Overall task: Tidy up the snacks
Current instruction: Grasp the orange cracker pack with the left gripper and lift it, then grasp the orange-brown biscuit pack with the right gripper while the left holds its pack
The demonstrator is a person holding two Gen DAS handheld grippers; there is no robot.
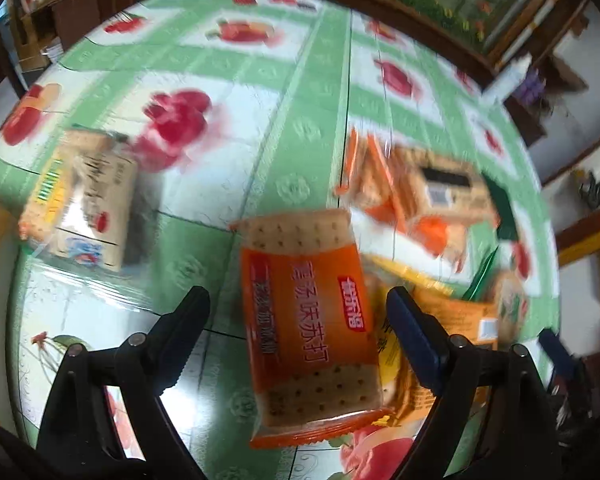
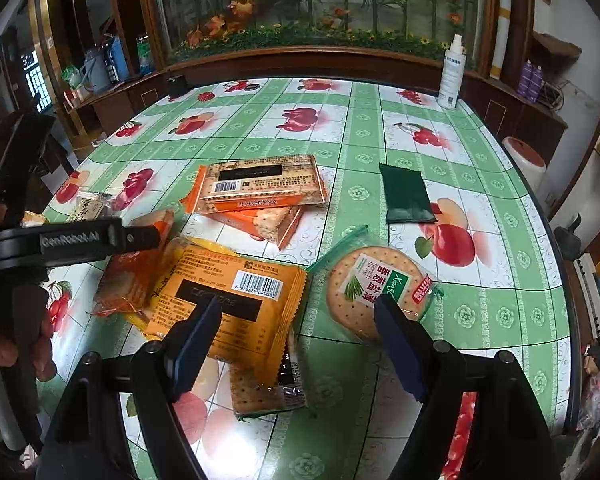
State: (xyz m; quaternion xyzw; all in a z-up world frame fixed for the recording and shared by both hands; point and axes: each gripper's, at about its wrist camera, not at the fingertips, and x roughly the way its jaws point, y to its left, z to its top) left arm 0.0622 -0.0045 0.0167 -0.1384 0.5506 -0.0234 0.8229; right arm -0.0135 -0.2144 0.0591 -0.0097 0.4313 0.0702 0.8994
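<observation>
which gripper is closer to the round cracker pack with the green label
Right. The right gripper hovers open with one finger overlapping the round cracker pack. The left gripper is off to the left, open over an orange soda cracker pack.

A white spray bottle [image 2: 452, 72] stood at the worktop's [image 2: 364, 128] one o'clock corner, upright against the dark wooden ledge [image 2: 300, 60]. A small black box [image 2: 177, 85] sat at eleven o'clock. Behind the ledge ran a glass panel [image 2: 320, 0] painted with bamboo and orange flowers.
</observation>
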